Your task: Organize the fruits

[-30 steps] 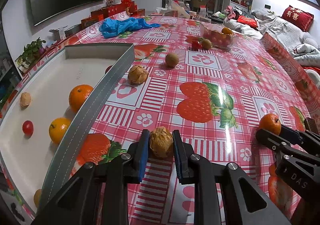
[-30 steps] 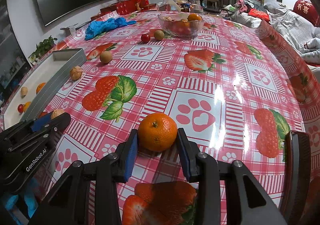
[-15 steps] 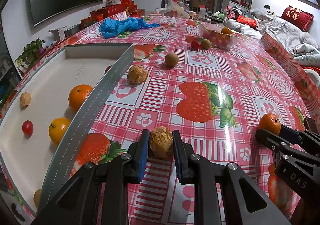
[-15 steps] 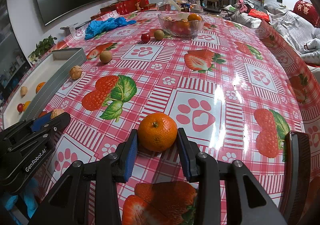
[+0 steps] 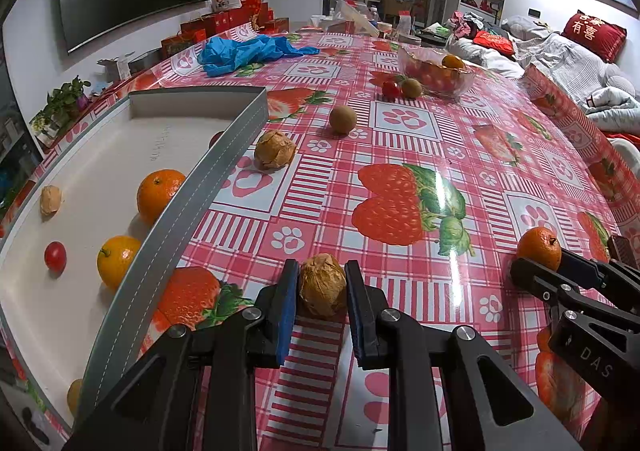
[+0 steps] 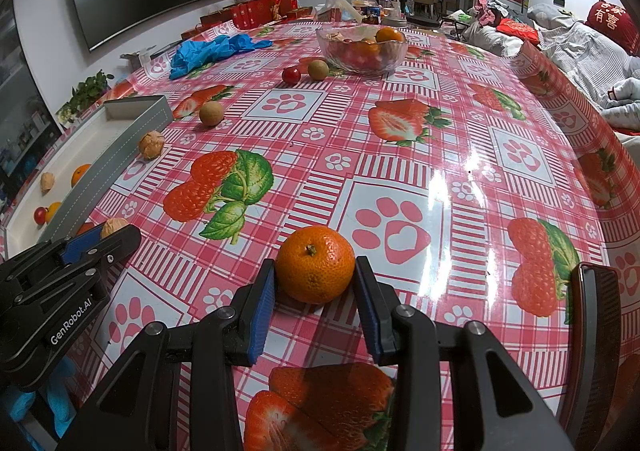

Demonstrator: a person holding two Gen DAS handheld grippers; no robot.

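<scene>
A: How are the left tongs [image 5: 322, 293] posed?
B: They are held low over the table [image 5: 400, 271], pointed forward, and a brown wrinkled fruit [image 5: 322, 285] is seen between the blue pads, which lie narrowly against its sides while it sits on the cloth.

A: And the right tongs [image 6: 315, 287]?
B: They are held low likewise; an orange mandarin [image 6: 315, 263] is bracketed on the table, with both pads just at its sides. Whether it is actually squeezed cannot be told.

A: What is seen beyond?
B: To the left of the left tongs, a grey-walled tray [image 5: 192, 211] is laid, in which two oranges, a cherry tomato and a small brown fruit are held. Ahead, a second wrinkled fruit [image 5: 275, 150] is found just beside the tray wall, then a kiwi [image 5: 342, 119]. Farther off, a glass bowl [image 6: 362, 47] of fruit is placed, with blue gloves [image 6: 208, 51] to its left. The table is covered in a red strawberry-print cloth; a dark screen is mounted on the far-left wall.
</scene>
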